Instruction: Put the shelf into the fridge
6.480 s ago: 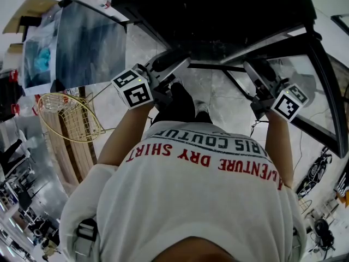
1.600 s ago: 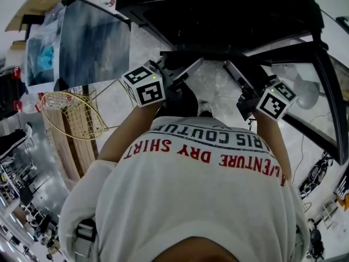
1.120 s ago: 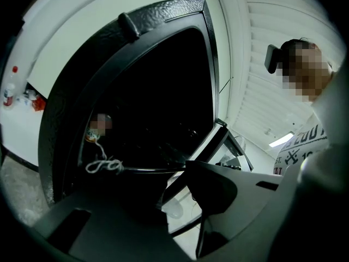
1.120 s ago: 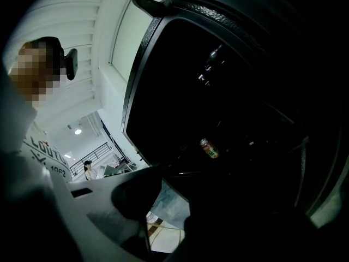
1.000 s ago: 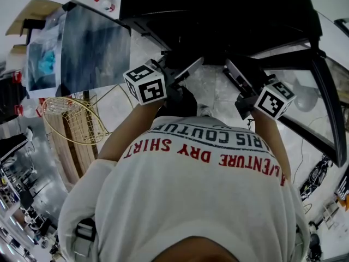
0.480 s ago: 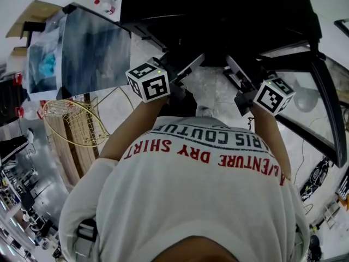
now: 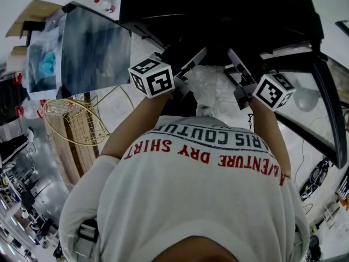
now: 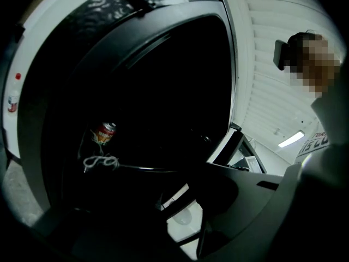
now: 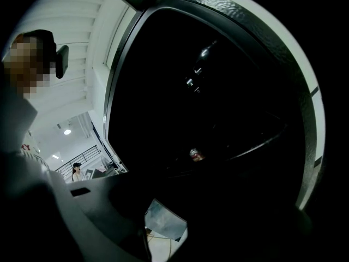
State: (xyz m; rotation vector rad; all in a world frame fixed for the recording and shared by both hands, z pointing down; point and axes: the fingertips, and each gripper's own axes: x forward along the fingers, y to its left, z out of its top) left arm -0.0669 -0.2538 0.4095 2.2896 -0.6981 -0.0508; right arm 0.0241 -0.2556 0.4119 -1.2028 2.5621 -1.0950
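step: slide shelf (image 7: 217, 56) into fridge (image 9: 305, 102). shelf near edge sits at dark doorway. left claw (image 7: 199, 56), right claw (image 7: 234, 59) look pinched on it. next: push in level till it sits.

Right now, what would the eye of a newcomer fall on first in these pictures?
First the fridge, a black open cavity across the top of the head view, with the left tool and right tool holding the shelf at its mouth. Then a red can inside the dark, and a gold wire basket at the left.
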